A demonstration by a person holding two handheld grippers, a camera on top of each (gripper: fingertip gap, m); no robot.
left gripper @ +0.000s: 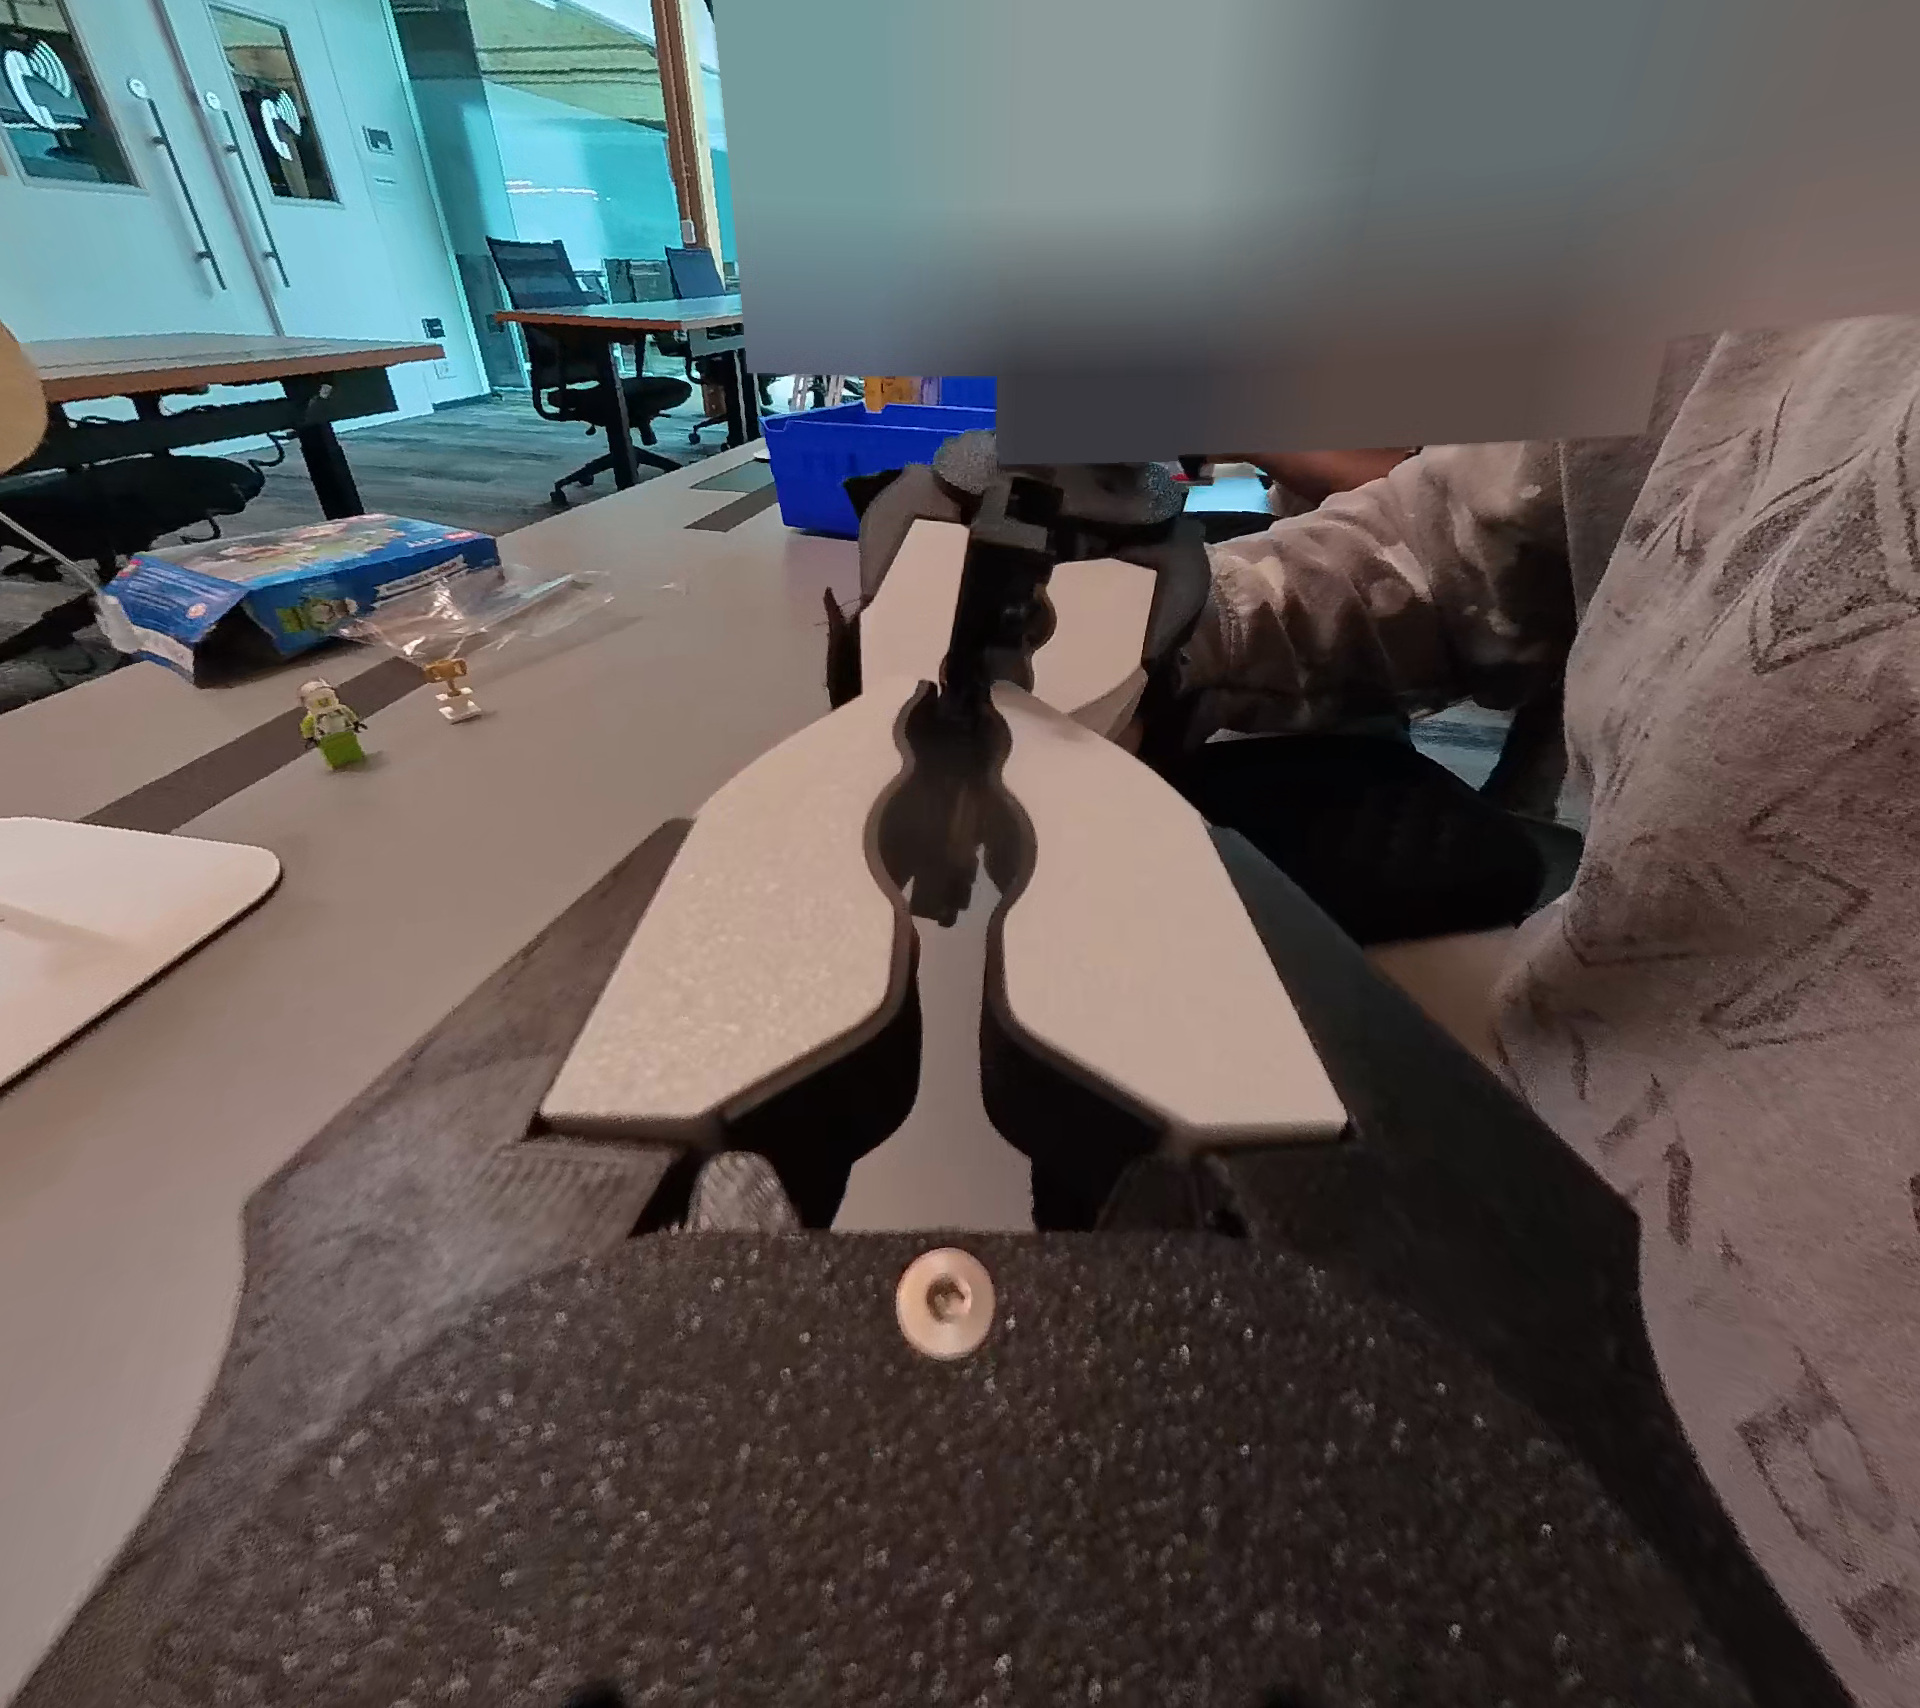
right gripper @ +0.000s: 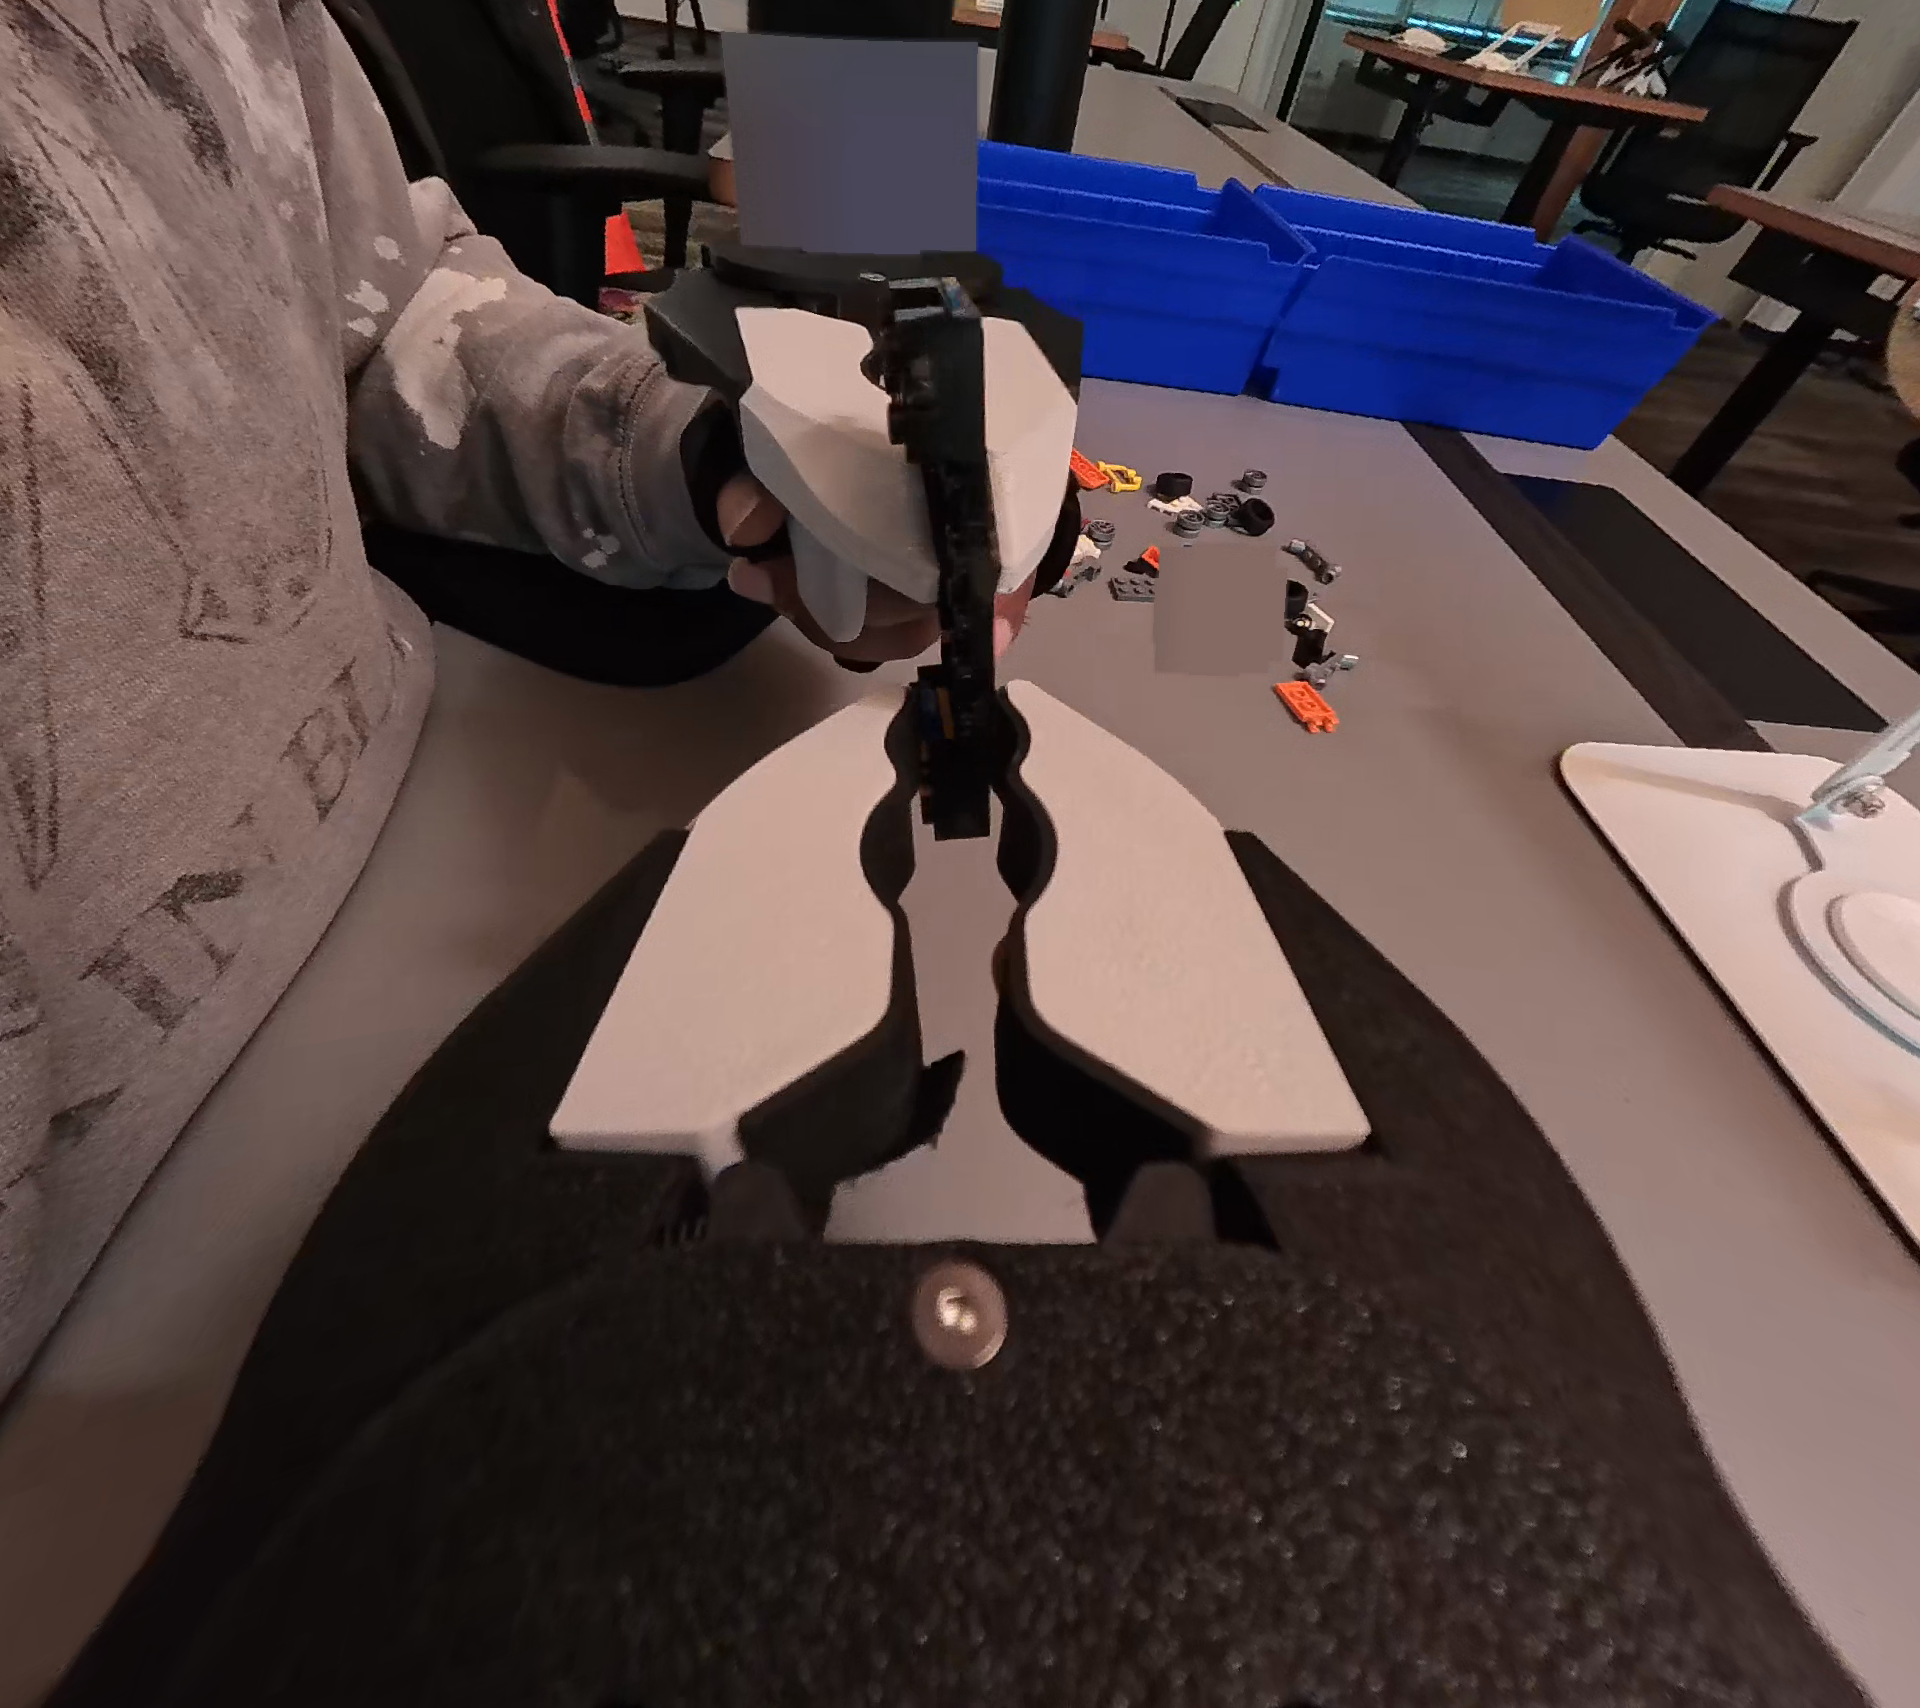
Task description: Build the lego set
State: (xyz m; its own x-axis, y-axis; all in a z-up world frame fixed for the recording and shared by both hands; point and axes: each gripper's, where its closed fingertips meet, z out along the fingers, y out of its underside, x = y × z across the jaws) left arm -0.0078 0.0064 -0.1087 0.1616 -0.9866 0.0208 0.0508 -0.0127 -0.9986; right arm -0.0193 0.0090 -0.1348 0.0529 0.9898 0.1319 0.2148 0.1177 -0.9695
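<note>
Item: black build [right gripper: 961, 515], long and thin, held in the air between both grippers.
Left gripper [left gripper: 951, 811]: fingers pinch one end.
Right gripper [right gripper: 951, 785]: fingers pinch the other end.
Loose bricks [right gripper: 1216, 515]: on the counter [right gripper: 1455, 827], beyond the right fingers.
Minifigure [left gripper: 335, 725]: left of the left fingers.
Step, as judged: mid-assembly, build steadied two-handed.
Next calls for: freeing one gripper to fetch a brick.

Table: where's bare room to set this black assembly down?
Free: the table between the loose bricks and the white base; also between the minifigure and white base. Crowded: brick scatter beside the blue bins.
</note>
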